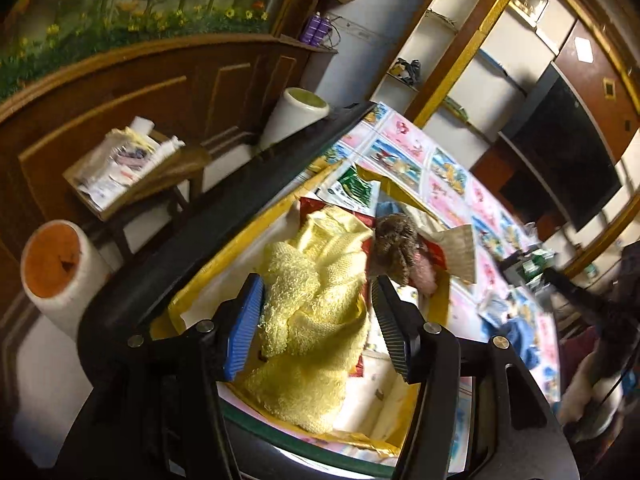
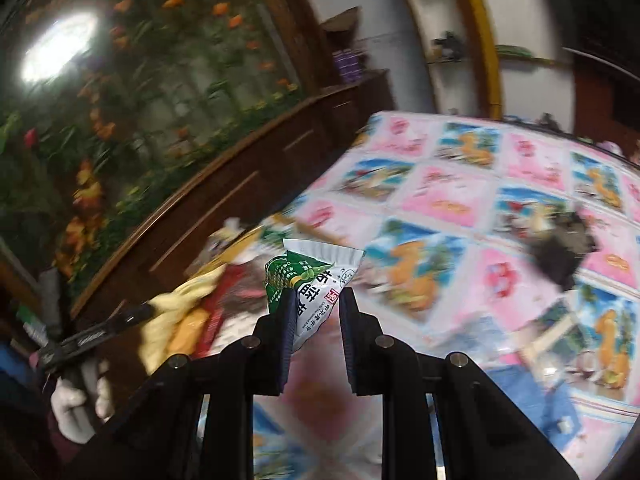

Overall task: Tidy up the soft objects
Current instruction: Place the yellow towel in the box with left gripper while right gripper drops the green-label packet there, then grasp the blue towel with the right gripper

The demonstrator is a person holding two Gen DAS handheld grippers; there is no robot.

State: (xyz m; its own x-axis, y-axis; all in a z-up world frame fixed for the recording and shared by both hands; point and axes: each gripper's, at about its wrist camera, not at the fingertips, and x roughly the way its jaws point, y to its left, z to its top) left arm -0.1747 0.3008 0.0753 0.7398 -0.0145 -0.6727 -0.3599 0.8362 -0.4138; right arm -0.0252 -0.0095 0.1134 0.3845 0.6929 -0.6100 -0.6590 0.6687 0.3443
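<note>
In the left wrist view my left gripper (image 1: 318, 300) is open over a yellow-rimmed box (image 1: 192, 288). A yellow knitted cloth (image 1: 308, 312) lies between and below its fingers, inside the box. A brown curly plush toy (image 1: 396, 248) with a pink part lies in the box beyond it. In the right wrist view my right gripper (image 2: 316, 312) is shut on a green and white snack packet (image 2: 308, 284) and holds it above the patterned tablecloth (image 2: 460, 200). The yellow cloth (image 2: 168, 320) and the left gripper's body show at the left there.
A wooden cabinet (image 1: 140, 92) stands behind the table. A tray of papers (image 1: 120, 164) and two white rolls (image 1: 60, 268) stand at the left. A blue cloth (image 1: 520, 336) lies on the tablecloth at the right. A dark object (image 2: 560, 252) lies further on the table.
</note>
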